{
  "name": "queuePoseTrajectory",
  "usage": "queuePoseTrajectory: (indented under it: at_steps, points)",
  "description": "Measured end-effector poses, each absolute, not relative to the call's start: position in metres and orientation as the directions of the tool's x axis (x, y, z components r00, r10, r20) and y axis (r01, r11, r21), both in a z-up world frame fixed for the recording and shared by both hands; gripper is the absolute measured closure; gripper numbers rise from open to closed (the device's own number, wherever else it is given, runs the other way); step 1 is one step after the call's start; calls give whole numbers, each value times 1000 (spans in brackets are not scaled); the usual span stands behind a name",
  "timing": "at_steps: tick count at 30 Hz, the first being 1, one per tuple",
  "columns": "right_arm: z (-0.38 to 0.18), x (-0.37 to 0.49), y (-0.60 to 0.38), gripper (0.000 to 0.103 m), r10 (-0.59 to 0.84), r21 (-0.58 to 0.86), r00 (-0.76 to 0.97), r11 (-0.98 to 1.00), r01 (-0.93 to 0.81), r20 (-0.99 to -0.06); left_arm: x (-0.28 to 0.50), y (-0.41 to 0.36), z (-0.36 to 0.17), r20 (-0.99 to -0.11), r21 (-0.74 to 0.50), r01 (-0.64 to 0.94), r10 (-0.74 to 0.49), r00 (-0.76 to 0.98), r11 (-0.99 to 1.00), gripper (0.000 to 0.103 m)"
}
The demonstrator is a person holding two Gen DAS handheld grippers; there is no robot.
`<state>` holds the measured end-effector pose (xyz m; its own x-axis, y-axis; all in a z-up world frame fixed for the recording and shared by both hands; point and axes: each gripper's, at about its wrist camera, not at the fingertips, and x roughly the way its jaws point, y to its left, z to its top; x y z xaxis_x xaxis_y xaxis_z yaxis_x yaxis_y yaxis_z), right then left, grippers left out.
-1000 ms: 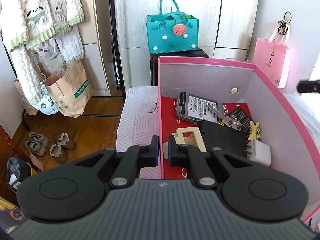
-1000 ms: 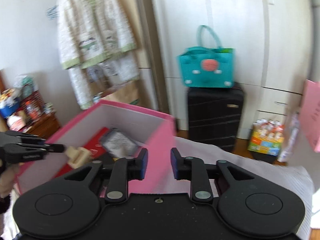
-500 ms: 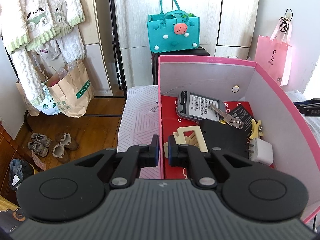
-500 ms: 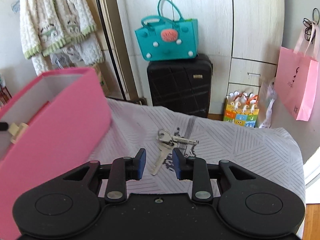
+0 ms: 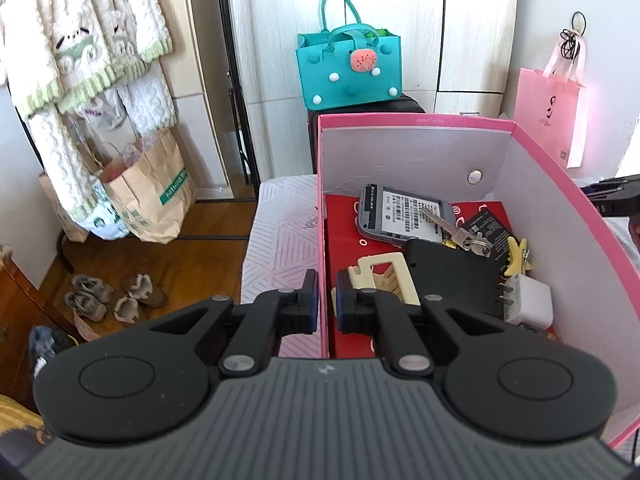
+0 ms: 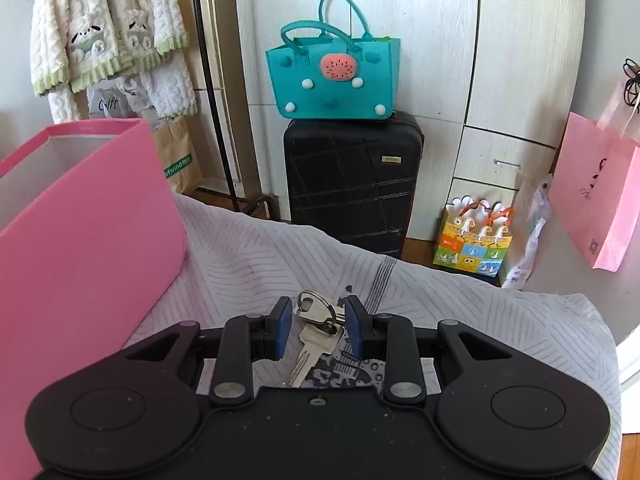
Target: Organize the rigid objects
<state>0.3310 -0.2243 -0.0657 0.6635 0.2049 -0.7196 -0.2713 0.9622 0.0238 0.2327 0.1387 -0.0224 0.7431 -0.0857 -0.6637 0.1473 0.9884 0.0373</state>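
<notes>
Keys (image 6: 318,326) on a ring lie on the striped bed sheet (image 6: 460,312), near the foot edge of the bed, and they sit right between the blue pads of my right hand-held gripper (image 6: 316,330). Its jaws stand partly open with a gap on each side of the bunch; the pads do not press on the metal yet, so nothing is held. I judge this to be the pick-up step for the keys, with the pink box (image 6: 92,216) just to the left as their destination.

My left hand-held gripper (image 5: 327,300) is nearly shut and straddles the near-left wall of that box (image 5: 416,122), pinching it to steady it. Inside the box lie a phone face down (image 5: 400,214), another key on a ring (image 5: 456,230), a black wallet-like case (image 5: 452,276), a cream plastic clip (image 5: 384,276), a yellow hair clip (image 5: 518,258) and a white plug adapter (image 5: 528,300).

Next I would need to squeeze the right jaws on the key heads and ring, low enough to catch the flat metal against the soft sheet without snagging cloth, then lift and carry them over the box's rim. The ring could let the keys swing or slip, so the grip should land on the thicker bunch.
</notes>
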Motion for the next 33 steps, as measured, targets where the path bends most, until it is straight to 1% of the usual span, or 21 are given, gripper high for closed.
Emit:
queuePoseTrajectory:
  at_steps: [2,3,4,5,7,10,13,18,23,25,29,33]
  points:
    - [-68,333,-224,70,203,22,673,963,-267,-711,232,137,-22,-657,56,143,-71,751,988,96]
    - [-69,332,-224,73,206,25,680,964,-265,-704,230,135,-22,-651,69,142,-64,757,988,96]
    - [-69,331,-224,94,218,31,682,961,-276,-698,229,134,-21,-646,79,143,-59,761,987,96]
    - [-68,330,-225,98,238,50,678,957,-284,-696,229,133,-21,-645,84,145,-57,762,986,96]
    - [-63,326,-228,99,257,81,689,958,-277,-678,229,134,-19,-647,83,146,-58,760,986,96]
    - [-51,313,-226,99,267,85,715,956,-280,-646,230,136,-18,-648,74,150,-66,758,986,96]
    - [-37,301,-224,99,307,121,713,946,-300,-630,229,137,-18,-648,66,151,-73,758,986,96]
    - [-14,282,-214,99,329,121,712,937,-328,-620,231,138,-18,-650,41,150,-88,754,988,96]
    - [10,261,-203,100,389,149,712,914,-377,-584,231,139,-18,-652,36,152,-91,753,988,96]
    - [22,251,-197,102,406,151,720,907,-394,-563,231,139,-18,-652,34,151,-93,752,988,96]
    - [48,234,-184,102,446,136,735,886,-443,-511,232,139,-19,-654,27,152,-97,750,988,96]
    - [57,229,-171,102,463,108,722,870,-481,-515,232,139,-18,-654,27,152,-97,750,988,96]
